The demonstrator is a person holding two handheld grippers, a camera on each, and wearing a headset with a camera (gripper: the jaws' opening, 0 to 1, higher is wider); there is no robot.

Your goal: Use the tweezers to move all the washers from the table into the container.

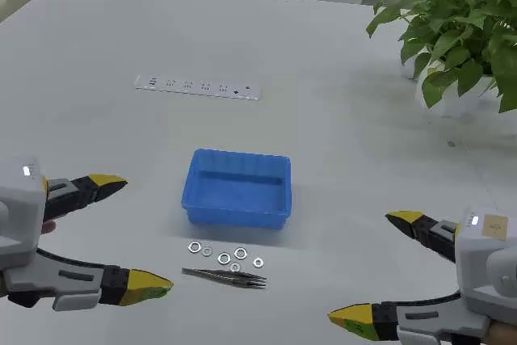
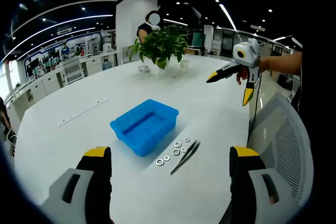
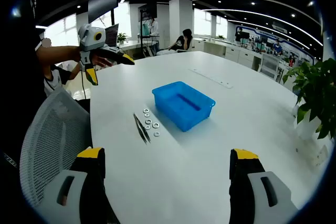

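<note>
Both grippers are held above the table with nothing in them: the left gripper and the right gripper are each seen with jaws spread wide. The tweezers lie flat on the table between the two, just on the near side of the washers. Their long axis runs left to right, roughly along the near wall of the blue container. In the head view the left gripper's lower jaw tip is seen close to the tweezers' left end, while the right gripper is further off, so the left is judged the nearer. A grasp across the thin shaft would call for the jaws to be turned square to that axis. The washers are clustered loosely between tweezers and container. The container is empty — no washer is in it yet.
</note>
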